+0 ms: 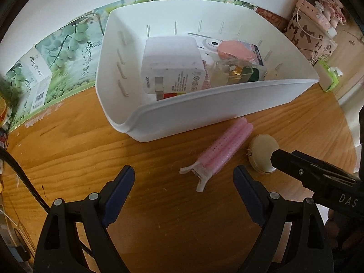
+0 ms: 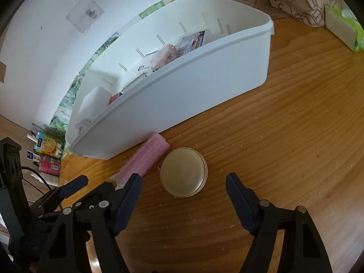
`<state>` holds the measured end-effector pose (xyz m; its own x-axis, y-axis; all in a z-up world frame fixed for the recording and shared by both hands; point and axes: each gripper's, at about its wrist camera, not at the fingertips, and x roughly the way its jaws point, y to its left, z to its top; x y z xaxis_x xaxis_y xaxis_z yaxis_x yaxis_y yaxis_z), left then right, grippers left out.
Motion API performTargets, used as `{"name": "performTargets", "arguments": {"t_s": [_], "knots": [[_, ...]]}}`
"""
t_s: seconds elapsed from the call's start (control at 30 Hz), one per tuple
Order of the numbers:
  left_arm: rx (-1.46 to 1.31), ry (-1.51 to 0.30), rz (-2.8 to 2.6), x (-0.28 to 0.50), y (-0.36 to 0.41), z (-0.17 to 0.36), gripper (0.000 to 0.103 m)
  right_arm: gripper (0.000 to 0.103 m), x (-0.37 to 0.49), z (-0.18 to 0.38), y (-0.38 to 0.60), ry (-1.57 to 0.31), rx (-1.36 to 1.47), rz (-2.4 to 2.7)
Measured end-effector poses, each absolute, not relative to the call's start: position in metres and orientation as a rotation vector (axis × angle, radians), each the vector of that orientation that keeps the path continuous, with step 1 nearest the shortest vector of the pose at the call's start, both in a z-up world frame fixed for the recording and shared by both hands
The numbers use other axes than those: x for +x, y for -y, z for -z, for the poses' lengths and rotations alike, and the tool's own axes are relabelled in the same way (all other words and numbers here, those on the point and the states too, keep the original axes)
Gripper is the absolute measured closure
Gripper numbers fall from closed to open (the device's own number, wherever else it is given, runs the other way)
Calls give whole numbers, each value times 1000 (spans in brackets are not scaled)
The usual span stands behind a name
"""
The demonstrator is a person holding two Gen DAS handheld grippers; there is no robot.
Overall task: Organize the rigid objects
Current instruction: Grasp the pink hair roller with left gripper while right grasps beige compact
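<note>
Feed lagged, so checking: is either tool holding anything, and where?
Nothing held. Left tool open over the curler; right tool open around the tin.

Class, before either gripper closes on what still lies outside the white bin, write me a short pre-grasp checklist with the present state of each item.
1. Left gripper open and empty: ok.
2. Right gripper open and empty: ok.
3. Pink hair roller clip flat on the table, between the left fingers' line: ok.
4. Round tin centred ahead of the right gripper: ok.
5. Roller and tin apart enough for separate grasps: not ok, they lie very close, and the right gripper's finger is next to the left's.
6. Free space in the white bin for both: cannot tell; its left end looks bare.
</note>
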<state>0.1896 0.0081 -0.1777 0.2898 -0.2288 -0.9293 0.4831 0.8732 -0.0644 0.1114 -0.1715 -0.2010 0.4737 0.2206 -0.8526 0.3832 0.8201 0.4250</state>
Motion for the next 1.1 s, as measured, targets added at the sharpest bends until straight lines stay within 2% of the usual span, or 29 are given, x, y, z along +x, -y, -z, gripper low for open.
{"name": "performTargets", "arguments": {"t_s": [0.37, 0.63, 0.97, 1.1], "knots": [[235, -1179, 486, 199, -8, 191, 15, 29, 124, 199, 163, -1135, 546, 94], [222, -1212, 523, 198, -2, 198, 34, 33, 130, 198, 151, -1162, 464, 79], [210, -1230, 560, 194, 5, 200, 56, 33, 134, 202, 147, -1202, 400, 92], [206, -1226, 561, 196, 4, 201, 57, 37, 136, 205, 141, -1227, 362, 81]]}}
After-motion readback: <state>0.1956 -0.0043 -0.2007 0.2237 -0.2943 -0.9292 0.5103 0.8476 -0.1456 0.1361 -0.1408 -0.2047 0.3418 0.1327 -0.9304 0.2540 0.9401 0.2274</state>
